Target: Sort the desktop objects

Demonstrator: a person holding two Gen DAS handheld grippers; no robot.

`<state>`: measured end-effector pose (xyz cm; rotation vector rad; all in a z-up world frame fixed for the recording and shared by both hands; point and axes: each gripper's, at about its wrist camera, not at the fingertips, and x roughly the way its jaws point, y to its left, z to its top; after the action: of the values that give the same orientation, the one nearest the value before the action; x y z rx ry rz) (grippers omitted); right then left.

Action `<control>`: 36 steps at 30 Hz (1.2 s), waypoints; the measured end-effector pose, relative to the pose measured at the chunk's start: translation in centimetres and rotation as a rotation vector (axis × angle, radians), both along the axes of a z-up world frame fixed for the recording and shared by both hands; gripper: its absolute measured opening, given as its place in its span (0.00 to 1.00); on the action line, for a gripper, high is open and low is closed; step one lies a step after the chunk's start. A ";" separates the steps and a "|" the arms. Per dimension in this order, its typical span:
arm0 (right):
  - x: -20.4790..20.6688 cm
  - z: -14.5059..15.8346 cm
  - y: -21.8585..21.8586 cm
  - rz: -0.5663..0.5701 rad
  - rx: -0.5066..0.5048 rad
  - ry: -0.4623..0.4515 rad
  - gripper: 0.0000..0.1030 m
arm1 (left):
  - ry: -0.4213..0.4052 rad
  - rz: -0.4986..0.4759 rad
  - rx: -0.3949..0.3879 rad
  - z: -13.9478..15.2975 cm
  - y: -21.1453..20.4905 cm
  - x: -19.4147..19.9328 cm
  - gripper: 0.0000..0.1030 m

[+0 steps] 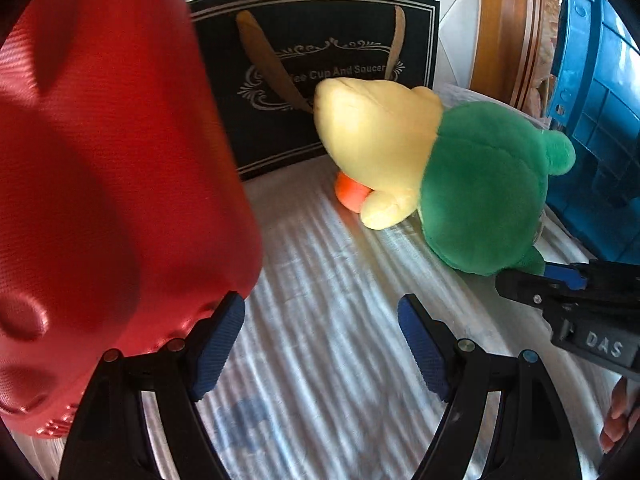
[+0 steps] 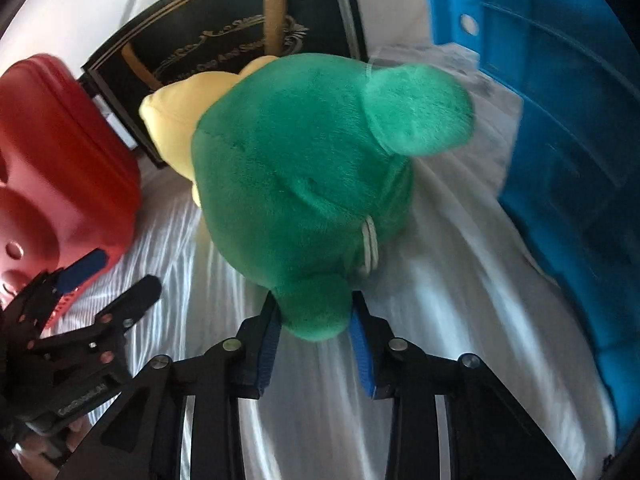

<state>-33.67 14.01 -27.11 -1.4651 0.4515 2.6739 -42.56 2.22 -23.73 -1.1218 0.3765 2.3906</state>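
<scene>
We are working on a white-covered desktop, hemmed by a blue crate on our right, a red case on our left and a black gift bag behind. The green-and-yellow plush toy is lying between them, its long axis running away from us. Our right gripper is pinching its nearest green limb; our left gripper is hanging half-wide and empty beside the case. Open room is lying towards us.
</scene>
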 end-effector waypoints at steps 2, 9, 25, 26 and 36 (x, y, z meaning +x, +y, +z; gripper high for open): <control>0.9 0.4 0.2 0.024 -0.011 0.016 0.27 | -0.001 -0.002 0.012 0.3 0.0 0.5 0.77; 10.0 2.1 1.8 0.087 -0.024 -0.036 0.26 | 0.034 -0.032 0.057 4.1 -1.5 5.8 0.77; 16.8 1.8 2.5 0.169 0.090 -0.112 0.26 | -0.070 0.023 0.080 7.7 2.5 4.8 0.77; 17.4 3.0 2.3 0.177 0.096 -0.080 0.26 | -0.067 0.013 0.047 7.5 2.1 5.4 0.77; 11.1 10.6 2.2 0.013 0.175 0.172 0.28 | 0.029 -0.007 -0.043 9.5 -0.8 9.1 0.77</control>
<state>-22.53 16.18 -16.54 -1.2018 0.2096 2.7798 -33.44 1.47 -14.19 -1.1042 0.4425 2.4058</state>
